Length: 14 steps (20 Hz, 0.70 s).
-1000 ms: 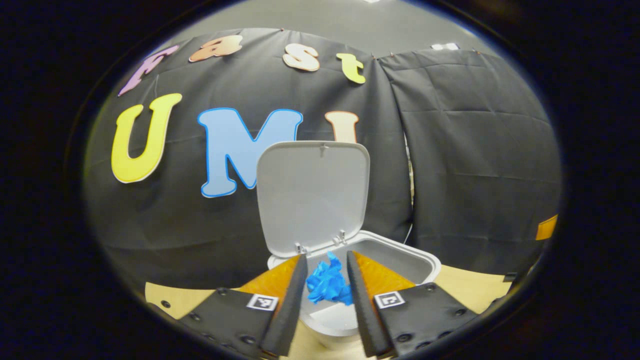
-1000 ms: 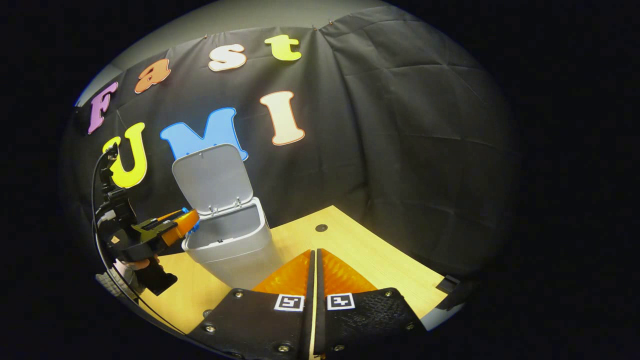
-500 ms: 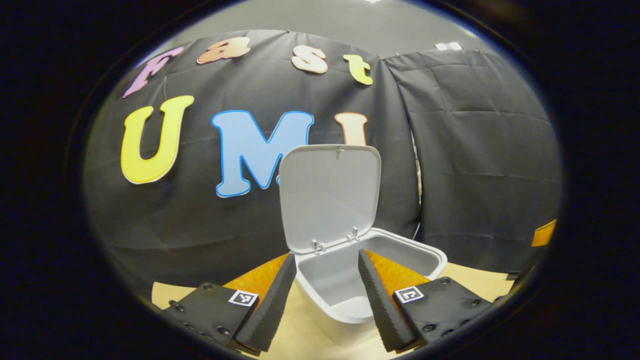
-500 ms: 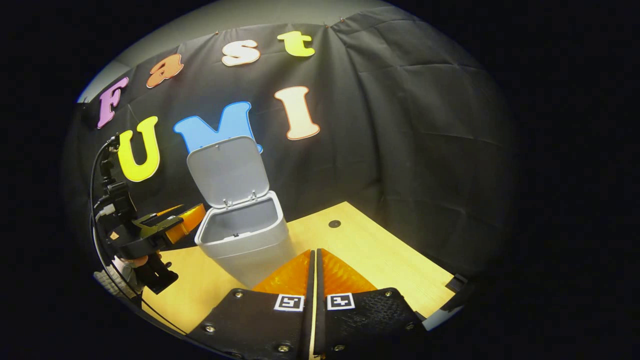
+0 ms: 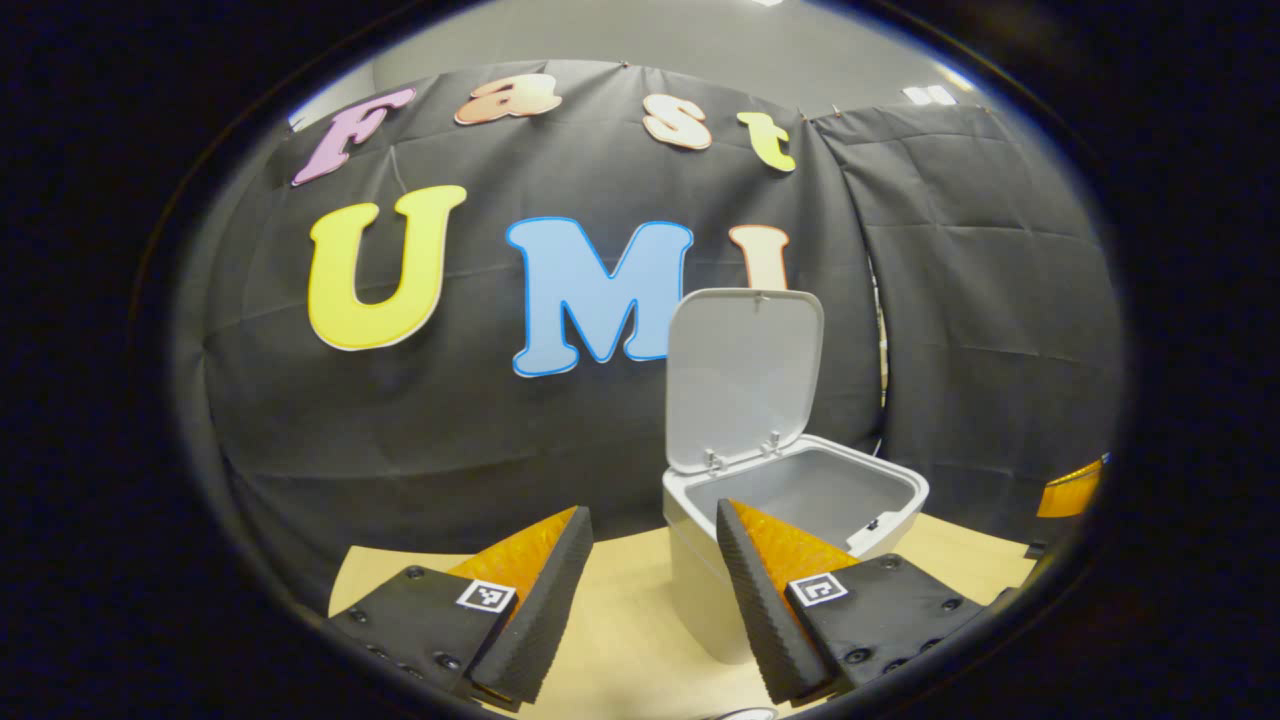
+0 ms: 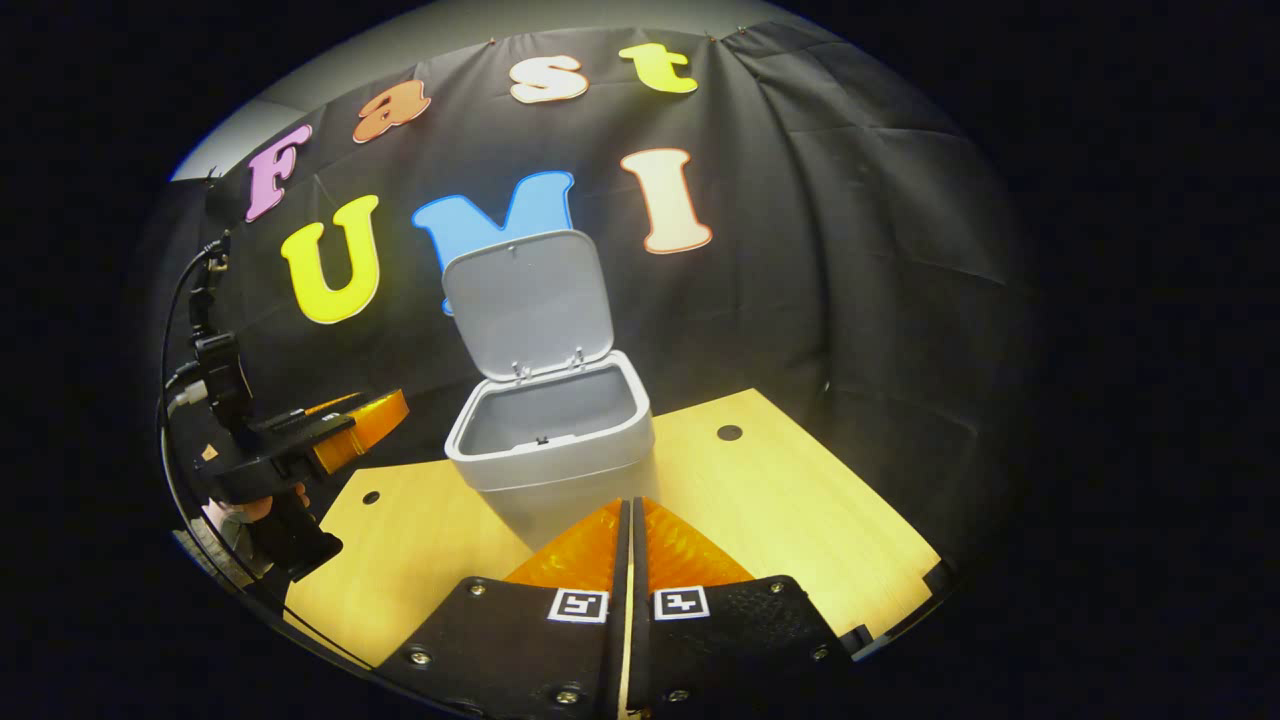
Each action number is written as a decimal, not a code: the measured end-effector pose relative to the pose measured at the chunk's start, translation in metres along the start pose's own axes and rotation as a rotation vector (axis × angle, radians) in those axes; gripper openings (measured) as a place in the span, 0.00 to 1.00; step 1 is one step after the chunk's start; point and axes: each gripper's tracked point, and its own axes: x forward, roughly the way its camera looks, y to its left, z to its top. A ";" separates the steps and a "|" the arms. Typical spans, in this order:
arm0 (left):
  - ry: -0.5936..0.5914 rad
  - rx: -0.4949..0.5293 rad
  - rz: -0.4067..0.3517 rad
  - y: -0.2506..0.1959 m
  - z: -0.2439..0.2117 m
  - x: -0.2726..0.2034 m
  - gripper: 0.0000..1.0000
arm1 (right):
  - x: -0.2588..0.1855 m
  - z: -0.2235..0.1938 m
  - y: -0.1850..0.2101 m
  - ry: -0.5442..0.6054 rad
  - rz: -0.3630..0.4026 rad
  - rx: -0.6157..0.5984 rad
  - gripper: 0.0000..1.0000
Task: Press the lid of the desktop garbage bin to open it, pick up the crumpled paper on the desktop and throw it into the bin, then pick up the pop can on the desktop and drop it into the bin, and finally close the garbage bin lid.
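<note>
The grey desktop bin stands on the wooden table with its lid upright and open. My left gripper is open with nothing between its fingers. It hovers just left of the bin, its right finger overlapping the bin's front corner. In the right gripper view the bin and raised lid sit straight ahead, beyond my right gripper, which is shut with nothing in it. The bin's walls hide its bottom. Farther left the left gripper is held by a hand.
The light wooden table spreads around the bin, with a small dark hole on each side. The black cloth wall stands close behind the bin. A cable loops above the left gripper's body.
The left gripper opened and let go of the blue crumpled paper over the bin, then drew back to the left. The right gripper stayed shut while its view swung toward the bin.
</note>
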 end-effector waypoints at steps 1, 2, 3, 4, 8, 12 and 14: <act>0.001 -0.001 0.016 0.008 -0.001 -0.005 0.75 | 0.004 -0.005 0.004 0.015 0.006 -0.017 0.03; 0.001 -0.002 0.032 0.016 -0.003 -0.011 0.75 | 0.008 -0.010 0.009 0.027 0.018 -0.034 0.03; 0.001 -0.002 0.048 0.024 -0.005 -0.017 0.75 | 0.012 -0.013 0.016 0.035 0.039 -0.044 0.03; 0.003 -0.001 0.064 0.031 -0.007 -0.023 0.75 | 0.015 -0.018 0.024 0.045 0.064 -0.051 0.03; 0.014 -0.001 0.135 0.062 -0.014 -0.047 0.75 | 0.033 -0.041 0.054 0.110 0.155 -0.104 0.06; 0.021 -0.003 0.193 0.086 -0.023 -0.068 0.76 | 0.046 -0.062 0.077 0.163 0.209 -0.164 0.42; 0.027 -0.008 0.216 0.095 -0.027 -0.077 0.75 | 0.050 -0.073 0.088 0.188 0.235 -0.179 0.57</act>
